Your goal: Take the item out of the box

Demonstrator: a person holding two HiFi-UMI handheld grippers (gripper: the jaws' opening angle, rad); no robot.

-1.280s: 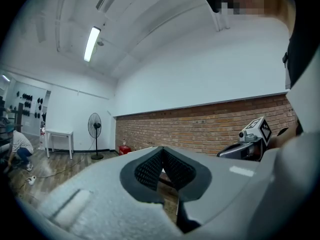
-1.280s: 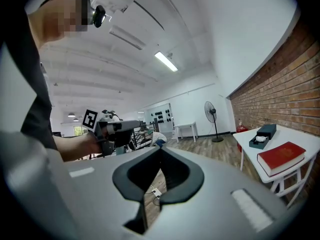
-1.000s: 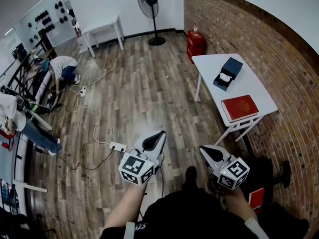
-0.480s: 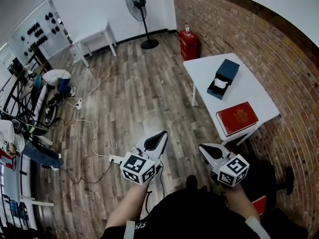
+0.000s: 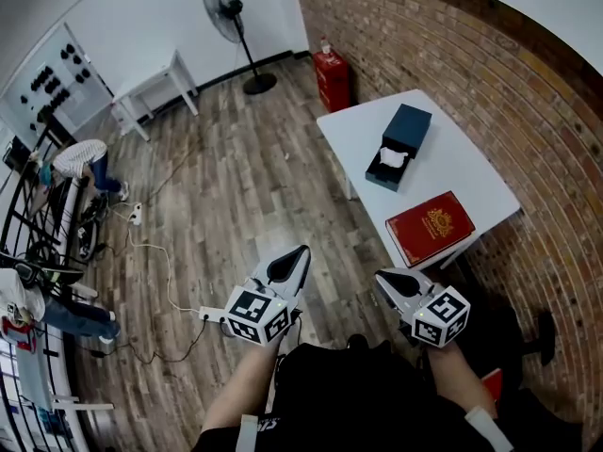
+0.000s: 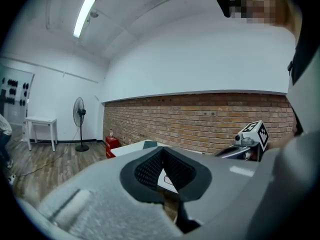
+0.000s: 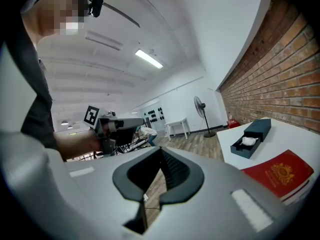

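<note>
A dark blue box [image 5: 397, 140] lies open on the white table [image 5: 462, 172] by the brick wall, with a white item [image 5: 391, 156] in its tray. In the right gripper view the box [image 7: 252, 134] and the item [image 7: 247, 141] show at right. My left gripper [image 5: 301, 250] and right gripper [image 5: 381, 276] are held close to my body over the floor, well short of the table. Both are shut with nothing between the jaws. The left gripper [image 6: 162, 149] points toward the table, while the right gripper [image 7: 161, 149] points past its left edge.
A red book [image 5: 431, 227] lies on the table's near end. A red fire extinguisher [image 5: 330, 75] stands by the wall and a fan [image 5: 224, 3] beyond it. A power strip [image 5: 212, 315] with cable lies on the wooden floor. A person [image 5: 80, 158] bends over at the left.
The table with the box and book has slid left and nearer in the head view. Both grippers stay shut, in the same place before my body.
</note>
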